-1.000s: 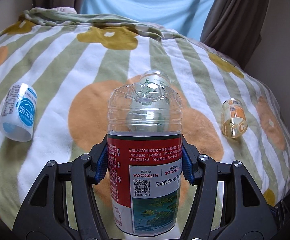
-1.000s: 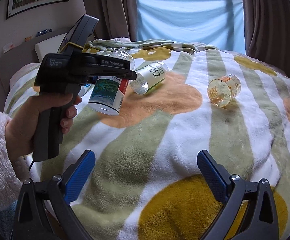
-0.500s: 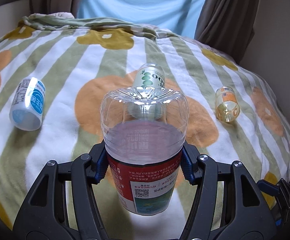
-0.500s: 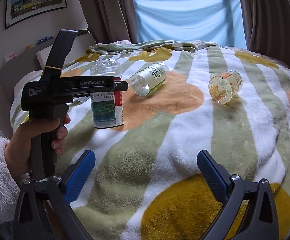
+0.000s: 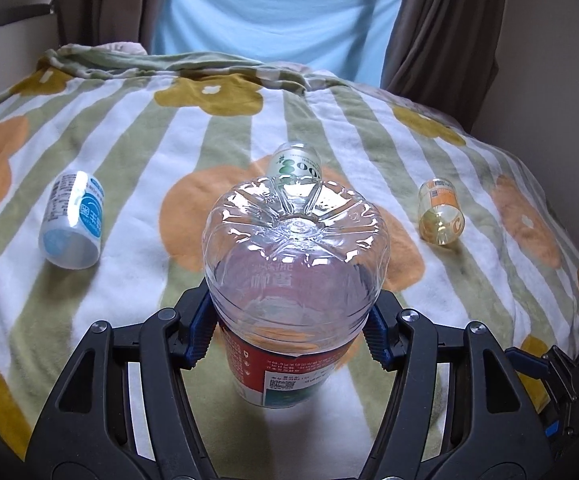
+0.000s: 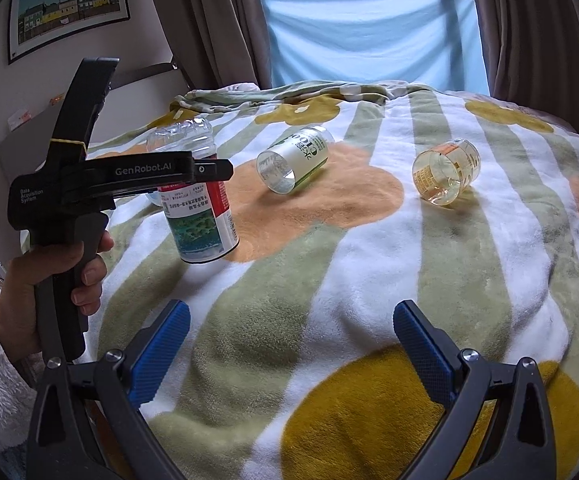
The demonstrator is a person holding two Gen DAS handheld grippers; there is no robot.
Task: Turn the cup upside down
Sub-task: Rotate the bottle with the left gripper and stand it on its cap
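Left gripper [image 5: 289, 332] is clamped on the cup [image 5: 295, 276], a cut-off clear plastic bottle with a red and green label; the blue pads [image 5: 198, 334] press its sides just above the label's upper edge. The cup is inverted: the moulded closed base faces up, the open mouth faces down toward the bed [image 5: 137, 152]. In the right wrist view the cup [image 6: 199, 204] leans slightly, its lower rim at or just above the blanket; contact cannot be confirmed. The mid-body grip probably keeps the mouth clear, so the rim can seat flat before release. Judgement: the flip itself looks done, and what remains is levelling, setting down and letting go. The soft, uneven blanket could tip a tall light cup on release. Right gripper [image 6: 291, 340] is spread wide, holding nothing, low over the near side of the bed, well apart from the cup. Three other cups lie on their sides: a blue-labelled cup [image 5: 72, 220] to the left, a green-labelled cup [image 6: 294, 159] just behind the held one, and an orange-labelled cup [image 6: 445, 176] off to the right.
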